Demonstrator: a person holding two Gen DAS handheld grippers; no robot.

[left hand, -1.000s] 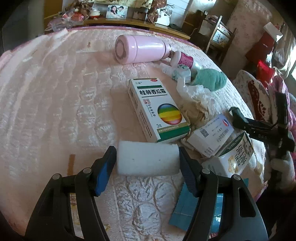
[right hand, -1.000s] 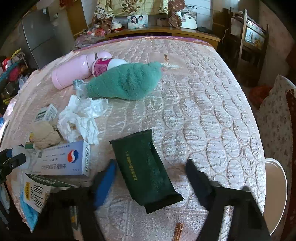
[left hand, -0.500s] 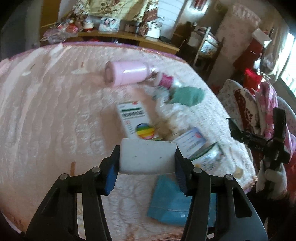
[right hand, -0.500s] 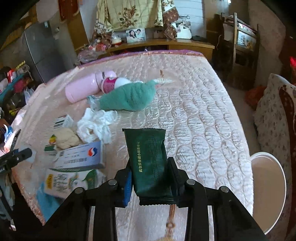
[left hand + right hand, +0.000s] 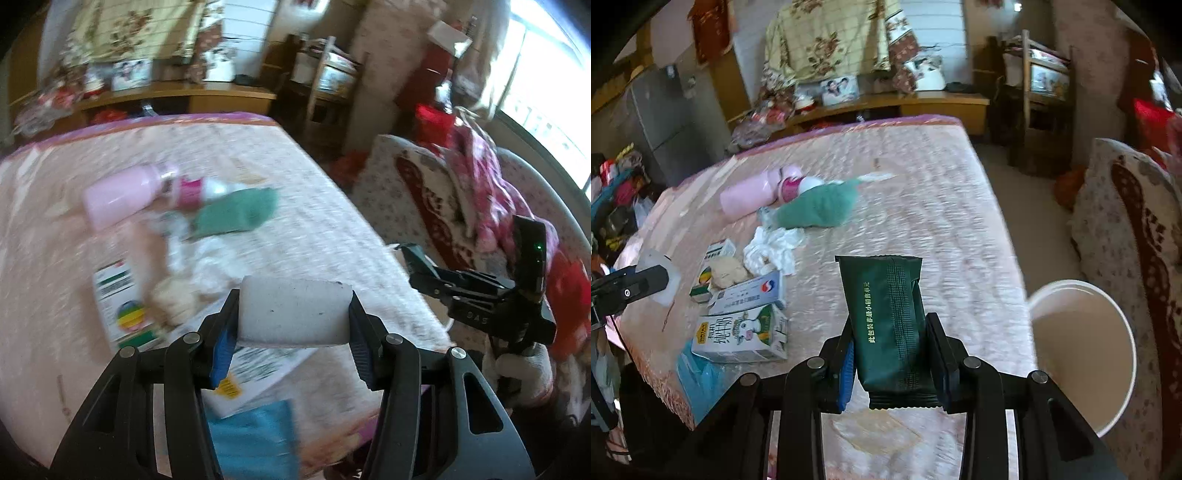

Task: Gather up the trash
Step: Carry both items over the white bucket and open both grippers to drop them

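1. A white foam block is clamped between the blue pads of the left tongs, held up off the bed.
2. A dark green packet stands upright, pinched by the right tongs, which have closed narrowly on it, also above the bed.
3. Only the right view shows a white bin on the floor just beside the bed's edge, right of the packet.
4. That view also shows, sharply, a milk carton, a white box, crumpled tissue, a green cloth and a pink bottle lying on the bed.
5. The left view is blurred; it shows the right tongs from the side and a gloved hand below them.
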